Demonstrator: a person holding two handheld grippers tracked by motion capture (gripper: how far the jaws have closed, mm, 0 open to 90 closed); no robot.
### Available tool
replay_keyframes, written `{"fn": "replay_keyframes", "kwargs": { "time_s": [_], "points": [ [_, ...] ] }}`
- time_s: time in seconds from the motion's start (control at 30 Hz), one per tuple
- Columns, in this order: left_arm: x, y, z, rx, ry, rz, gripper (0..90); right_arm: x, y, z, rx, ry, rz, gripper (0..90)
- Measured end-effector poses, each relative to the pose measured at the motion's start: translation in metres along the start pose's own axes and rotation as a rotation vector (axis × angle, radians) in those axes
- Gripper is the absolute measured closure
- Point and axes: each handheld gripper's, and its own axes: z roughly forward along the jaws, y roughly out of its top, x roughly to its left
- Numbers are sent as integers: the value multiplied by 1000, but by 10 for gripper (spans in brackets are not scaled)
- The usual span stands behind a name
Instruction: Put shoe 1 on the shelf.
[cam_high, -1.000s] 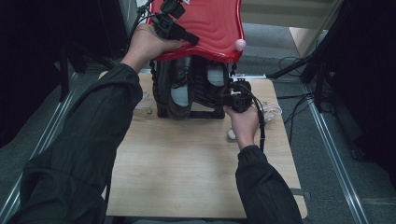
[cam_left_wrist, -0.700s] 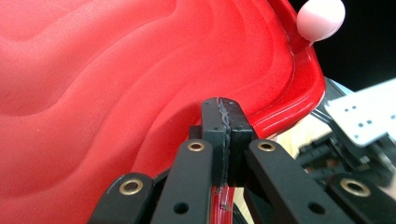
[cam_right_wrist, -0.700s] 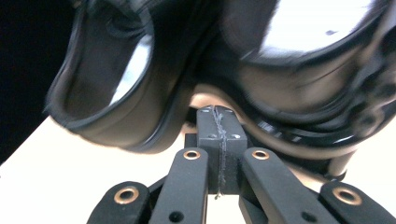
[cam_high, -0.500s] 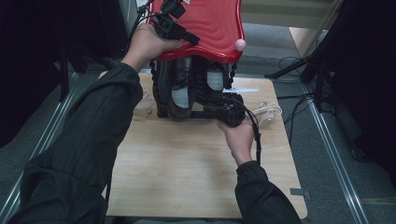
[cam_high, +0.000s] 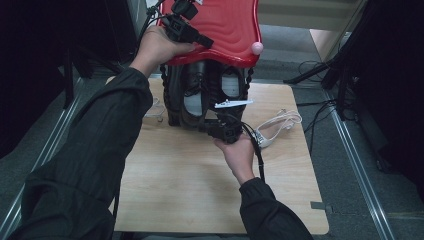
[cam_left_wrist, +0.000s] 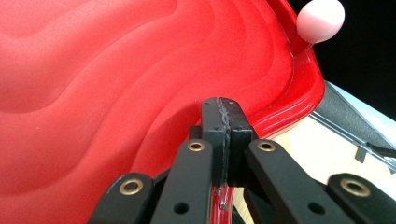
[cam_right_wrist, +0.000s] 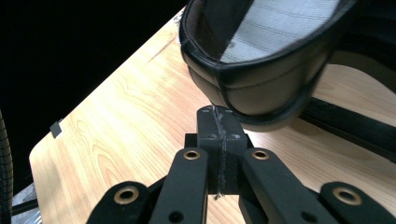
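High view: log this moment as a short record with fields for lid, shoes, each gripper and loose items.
lid: red lid, raised, tilted over the black case
shoes: black shoes upright in the case
left gripper: shut on the lid's edge
right gripper: shut, holding nothing, at a shoe's heel
loose items: white cable on the table
knob: pink, on the lid's rim

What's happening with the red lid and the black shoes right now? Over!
Left gripper shut on the red lid's edge, holding it up. Right gripper shut, empty, nosing against a black shoe. White cable lies beside it on the table.
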Motion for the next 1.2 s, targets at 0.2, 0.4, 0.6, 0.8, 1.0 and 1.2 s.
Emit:
{"fn": "replay_keyframes", "kwargs": {
  "time_s": [0.2,0.4,0.6,0.8,1.0,1.2],
  "points": [
    [0,-1,0,-9,-1,-13,900,3,6,7,2,11,-9,900],
    [0,-1,0,-10,0,-15,900,2,12,8,6,13,-19,900],
    [0,-2,-1,-12,4,-13,900,2,24,10,-8,-1,-22,900],
    [-1,-2,-1,-13,7,-15,900,-7,33,16,-44,-2,7,900],
    [-1,-3,-1,-18,11,-29,900,-10,45,22,-54,-19,5,900],
    [-3,-5,-1,-35,22,-45,899,-10,56,31,-65,-29,20,900]
  ]
}}
